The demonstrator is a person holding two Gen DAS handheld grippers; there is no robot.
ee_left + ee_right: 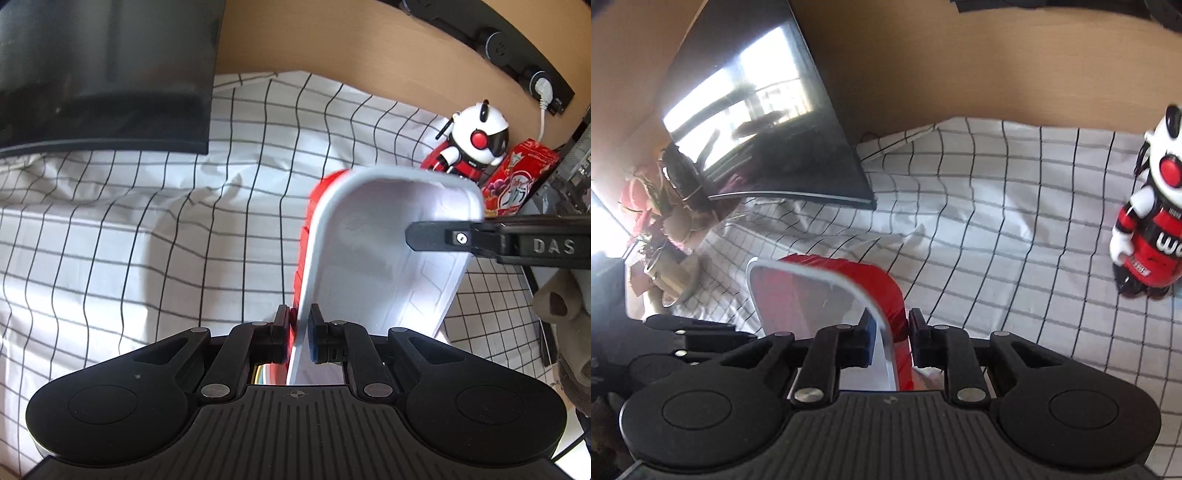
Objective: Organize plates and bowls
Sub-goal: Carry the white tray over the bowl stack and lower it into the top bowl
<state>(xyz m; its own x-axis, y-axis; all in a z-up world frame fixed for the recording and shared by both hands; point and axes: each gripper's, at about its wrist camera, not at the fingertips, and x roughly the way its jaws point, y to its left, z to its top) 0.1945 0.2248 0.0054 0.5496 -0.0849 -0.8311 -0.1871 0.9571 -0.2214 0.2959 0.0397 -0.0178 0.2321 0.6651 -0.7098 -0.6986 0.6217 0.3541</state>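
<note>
Nearest the left wrist lens, the left gripper (297, 325) has its jaws drawn fully together on the near edges of two stacked plates: a white rectangular plate (373, 251) tilted up on edge, and a red plate (308, 236) pressed against its back. From the right side of that view the right gripper (417, 236) reaches in level, one black finger laid across the white plate's inner face near its far rim. In the right wrist view the right gripper (890, 326) straddles the same pair, with the white plate's (809, 295) rim and the red plate (882, 291) both between the jaws, which stand only slightly apart; the left pad appears to touch the white rim, but whether the right pad bears on the red one is hard to tell from this angle. Both plates are held clear above the checked tablecloth (129, 229). Open cloth lies ahead and to the left of them. Boundaries: a dark monitor (103, 74) at the far left, a robot toy (476, 140) and red snack bag (517, 181) at the far right, and a wooden wall (332, 40) behind. Both grippers point steeply downward.
</note>
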